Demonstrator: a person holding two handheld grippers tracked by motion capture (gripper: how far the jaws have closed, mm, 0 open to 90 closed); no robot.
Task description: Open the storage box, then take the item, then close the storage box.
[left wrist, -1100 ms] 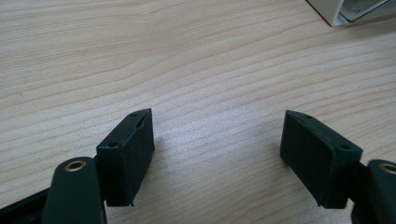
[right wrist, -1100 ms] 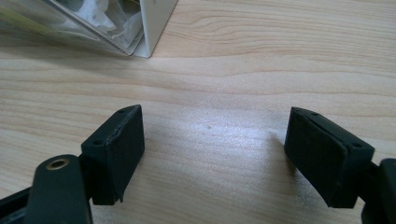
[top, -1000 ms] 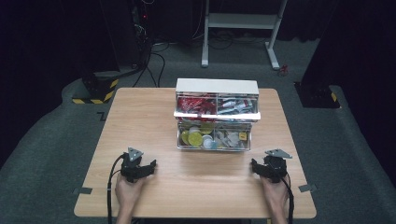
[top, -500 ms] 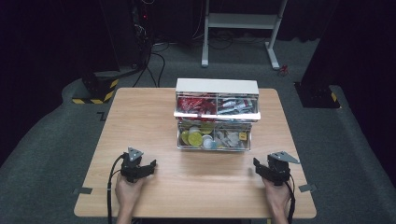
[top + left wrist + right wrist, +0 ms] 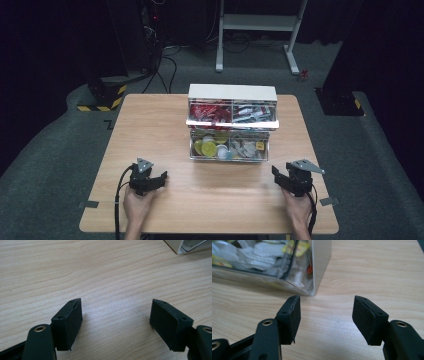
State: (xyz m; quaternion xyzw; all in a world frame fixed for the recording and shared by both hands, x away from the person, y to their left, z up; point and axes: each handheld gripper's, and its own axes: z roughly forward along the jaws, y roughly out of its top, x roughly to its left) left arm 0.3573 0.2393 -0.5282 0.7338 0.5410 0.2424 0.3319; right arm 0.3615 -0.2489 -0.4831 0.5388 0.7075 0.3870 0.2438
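A small drawer cabinet (image 5: 231,92) with a white frame and clear drawers stands mid-table. Its upper drawers hold red and grey items. The lower drawer (image 5: 230,148) sticks out toward me, holding yellow-green discs and white packets. My left gripper (image 5: 148,175) rests on the wood at the near left, open and empty (image 5: 116,307); the cabinet's corner (image 5: 177,245) shows far off. My right gripper (image 5: 287,175) hovers at the near right, just short of the cabinet's corner (image 5: 320,265). Its jaws (image 5: 327,305) have just been closing, stand open, and have nothing between them.
The wooden table (image 5: 150,130) has bare room on both sides of the cabinet. Grey tape tabs (image 5: 89,204) mark its near edges. On the floor behind are a black-yellow striped base (image 5: 102,95), a white stand (image 5: 260,22) and a dark post foot (image 5: 340,102).
My right gripper has lifted a little off the table and its jaws stand narrower than before. The left gripper and the cabinet have not moved.
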